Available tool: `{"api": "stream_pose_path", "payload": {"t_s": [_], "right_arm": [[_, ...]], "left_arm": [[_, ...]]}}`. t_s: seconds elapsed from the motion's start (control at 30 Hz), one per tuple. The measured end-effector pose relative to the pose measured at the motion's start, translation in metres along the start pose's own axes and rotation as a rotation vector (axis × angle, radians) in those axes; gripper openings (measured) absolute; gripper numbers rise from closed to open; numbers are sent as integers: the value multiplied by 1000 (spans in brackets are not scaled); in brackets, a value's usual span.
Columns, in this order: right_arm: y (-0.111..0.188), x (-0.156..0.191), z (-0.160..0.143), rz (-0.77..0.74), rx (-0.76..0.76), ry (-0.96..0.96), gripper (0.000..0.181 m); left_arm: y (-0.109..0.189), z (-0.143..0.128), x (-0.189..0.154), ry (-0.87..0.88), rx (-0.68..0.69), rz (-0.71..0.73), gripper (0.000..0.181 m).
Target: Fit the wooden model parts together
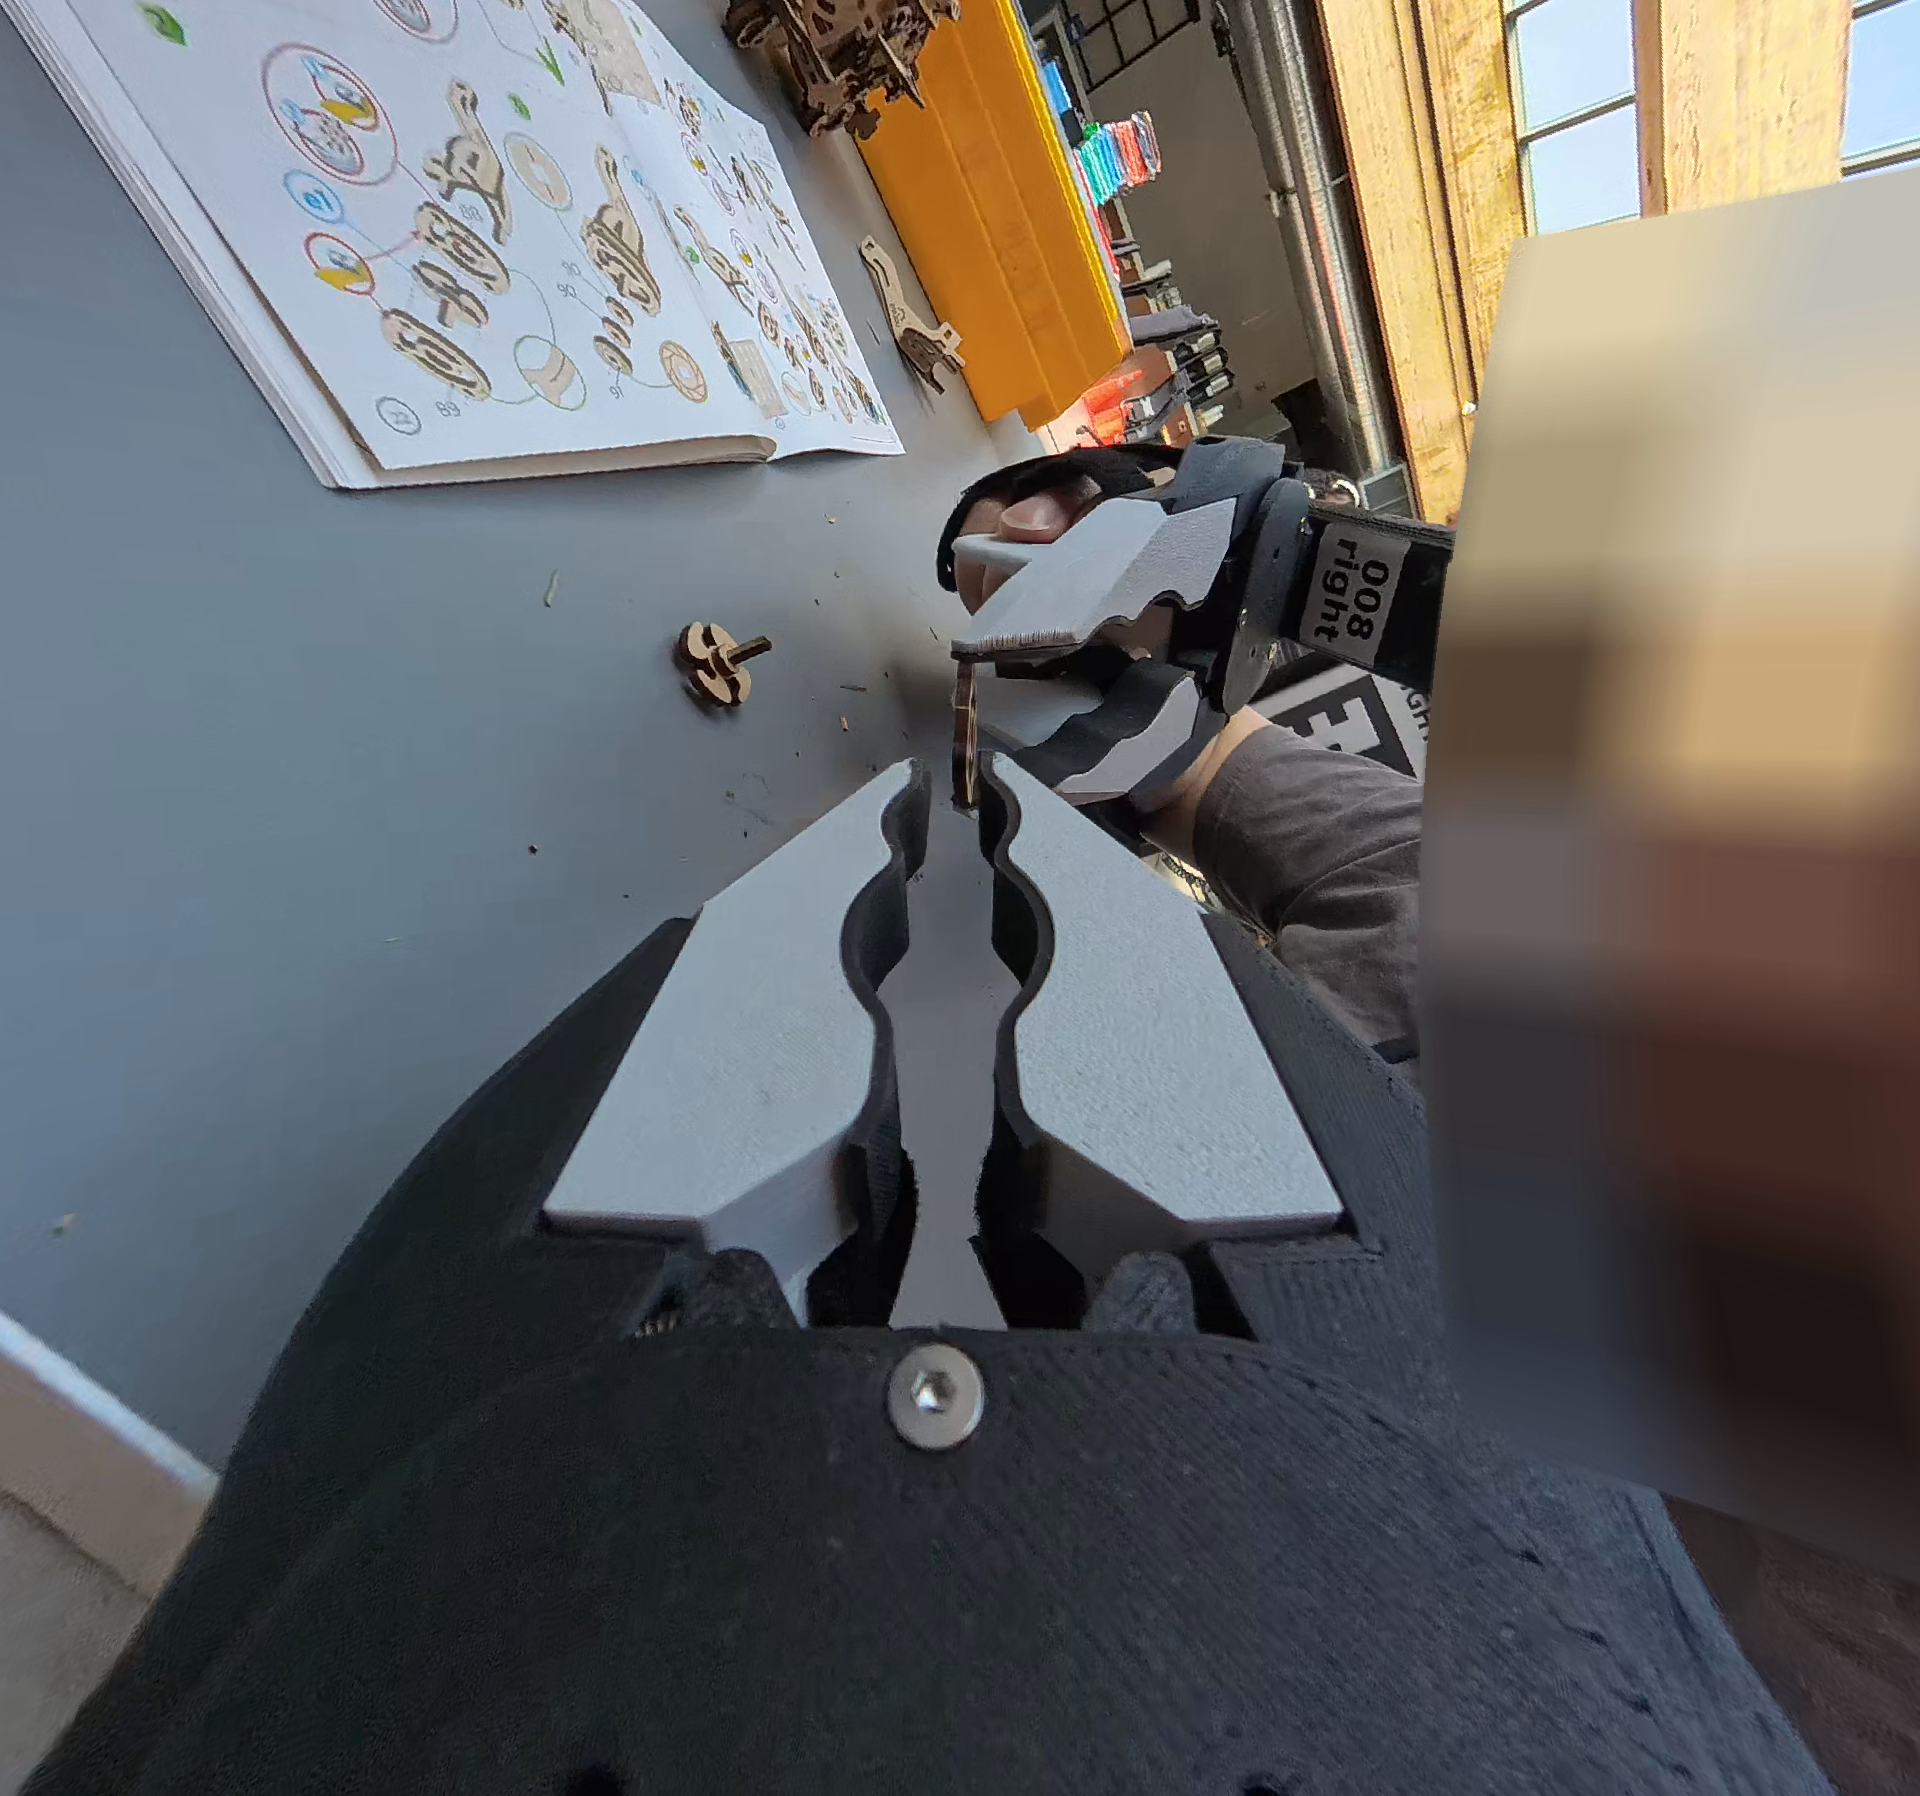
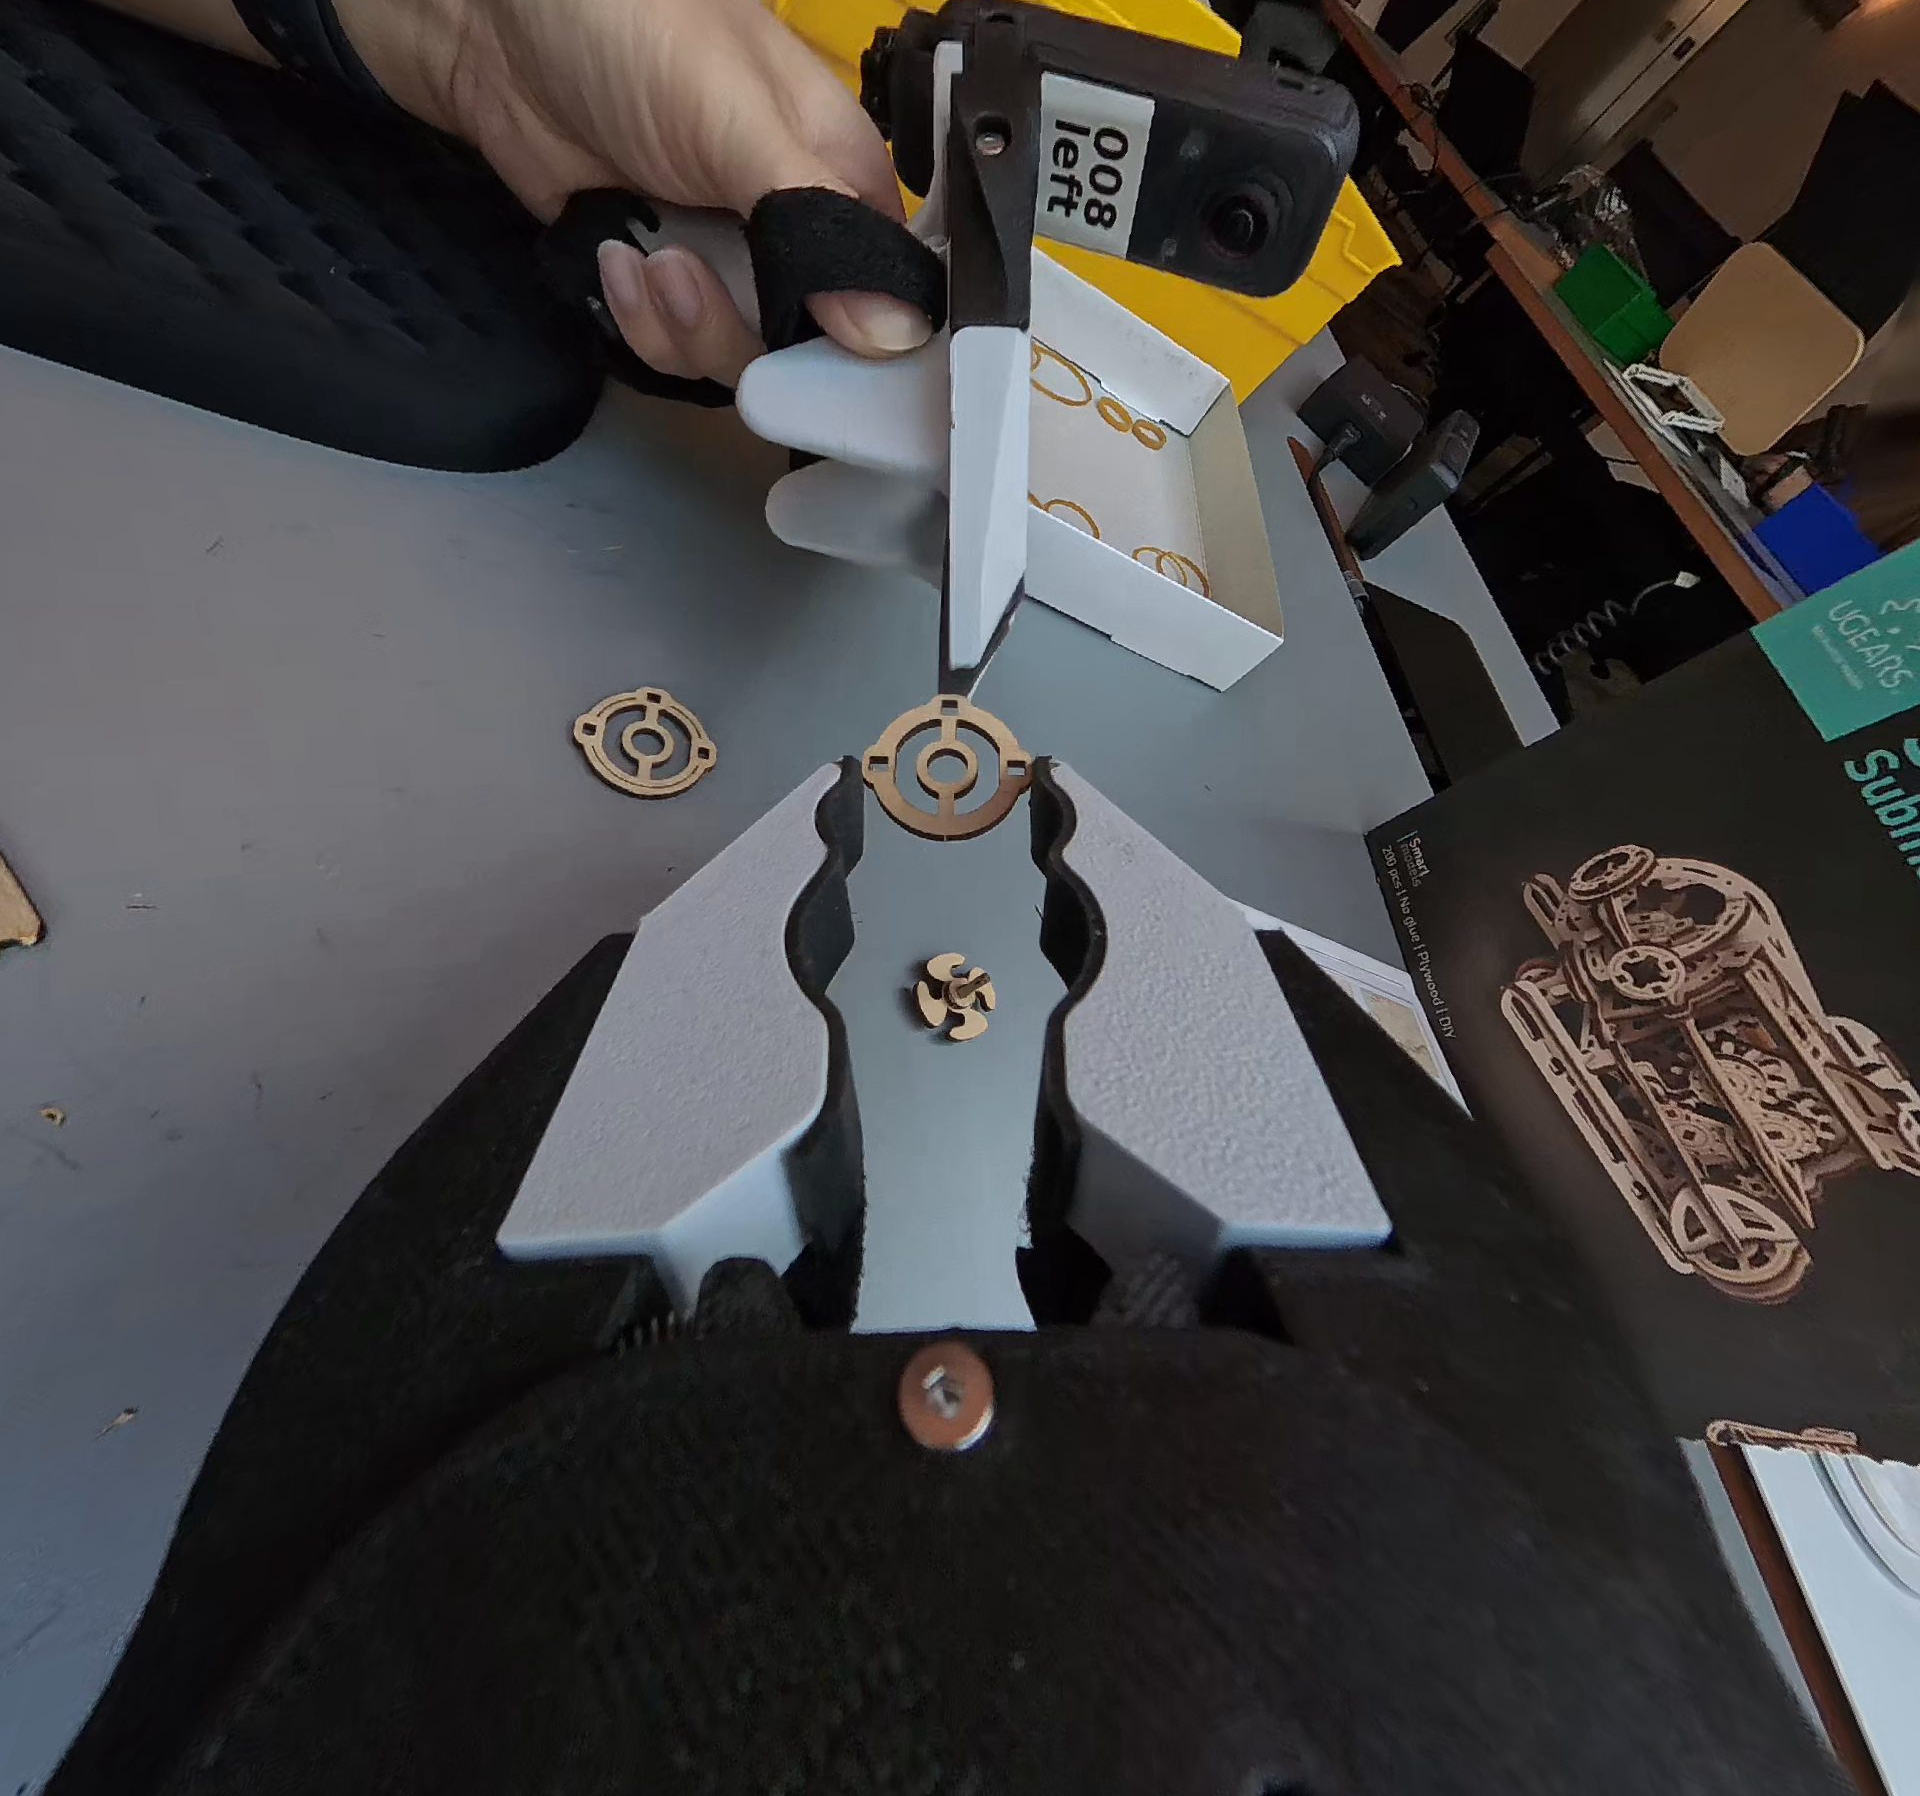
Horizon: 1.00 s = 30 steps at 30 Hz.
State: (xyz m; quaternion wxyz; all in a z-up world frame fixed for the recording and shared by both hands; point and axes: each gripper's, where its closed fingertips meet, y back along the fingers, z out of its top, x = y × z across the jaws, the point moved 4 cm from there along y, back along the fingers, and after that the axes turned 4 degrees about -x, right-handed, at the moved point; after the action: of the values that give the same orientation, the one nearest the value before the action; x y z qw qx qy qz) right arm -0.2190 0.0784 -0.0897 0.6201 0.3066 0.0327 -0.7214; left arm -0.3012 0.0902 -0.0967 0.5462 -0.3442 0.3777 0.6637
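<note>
A flat wooden ring disc [image 2: 945,770] is clamped across its width between my right gripper's [image 2: 948,782] fingertips, above the grey table [image 2: 312,915]. In the left wrist view the disc [image 1: 964,744] shows edge-on, hanging from the right gripper [image 1: 1013,723]. My left gripper [image 1: 954,792] stands narrowly apart around the disc's edge, with a slim gap visible on one side. In the right wrist view the left gripper [image 2: 961,681] comes from above and meets the disc's top. A small wooden propeller piece on a peg [image 2: 954,996] lies on the table below, also in the left wrist view [image 1: 717,666]. A second ring disc [image 2: 644,744] lies to the left.
An open instruction booklet [image 1: 468,188], a part-built wooden model [image 1: 842,11], a flat wooden part [image 1: 914,323] and yellow bins [image 1: 997,219] lie beyond. A white tray of rubber bands [image 2: 1143,499] and the dark kit box [image 2: 1662,1019] stand on the right. My left and right fingertips are right by each other.
</note>
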Motion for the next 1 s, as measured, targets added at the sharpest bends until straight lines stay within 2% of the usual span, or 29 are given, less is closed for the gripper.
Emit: {"api": "stream_pose_path", "payload": {"t_s": [0.1, 0.3, 0.53, 0.67, 1.0], "right_arm": [[0, -2, -6, -10, 38, 8, 31], [-3, 8, -9, 52, 60, 9, 31], [-6, 16, -11, 67, 94, 72, 31], [-6, 14, -12, 61, 95, 66, 31], [-5, 11, -14, 57, 95, 41, 31]], "left_arm": [[11, 12, 4, -70, -71, 75, 10], [34, 38, -9, -221, -298, 126, 14], [54, 53, -29, -403, -469, 180, 14], [58, 54, -35, -502, -494, 237, 16], [59, 56, -40, -676, -514, 388, 39]]}}
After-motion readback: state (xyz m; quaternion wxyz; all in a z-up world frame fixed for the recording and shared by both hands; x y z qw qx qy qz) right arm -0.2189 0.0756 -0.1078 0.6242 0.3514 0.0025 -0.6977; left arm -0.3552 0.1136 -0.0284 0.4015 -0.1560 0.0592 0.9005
